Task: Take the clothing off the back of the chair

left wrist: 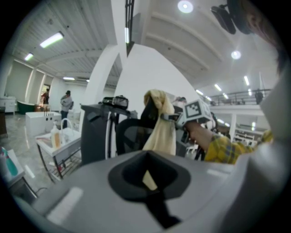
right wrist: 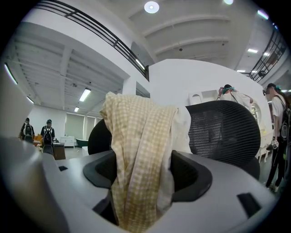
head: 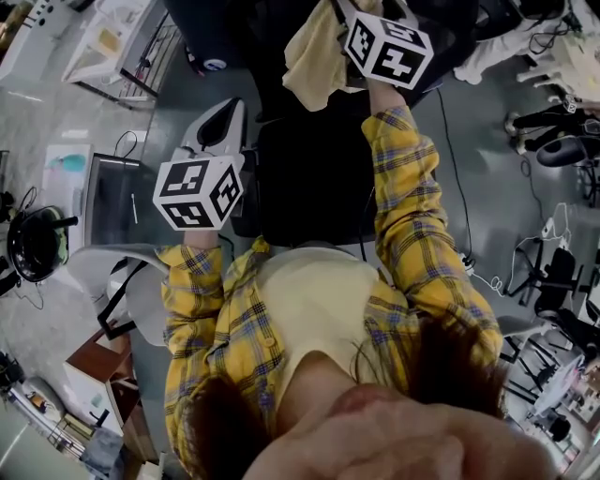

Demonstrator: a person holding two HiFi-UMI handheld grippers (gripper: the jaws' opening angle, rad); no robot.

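A pale yellow checked garment (head: 314, 58) is draped over the top of a black mesh-backed office chair (head: 309, 178). My right gripper (head: 349, 21) is at the chair's top edge, and its jaws stand wide open. In the right gripper view the garment (right wrist: 141, 150) hangs down between the jaws of that gripper (right wrist: 145, 178), beside the mesh back (right wrist: 223, 132). My left gripper (head: 217, 127) sits lower, by the chair's left side, apart from the garment. In the left gripper view its jaws (left wrist: 150, 179) look shut with nothing in them. Beyond them are the garment (left wrist: 161, 129) and the right gripper (left wrist: 194, 113).
A dark cabinet (left wrist: 93, 132) and a white cart with bottles (left wrist: 57, 141) stand left of the chair. Several people (right wrist: 27, 129) stand far off. Other chair bases and cables (head: 553, 272) lie on the floor at right, and a black round vessel (head: 37, 244) at left.
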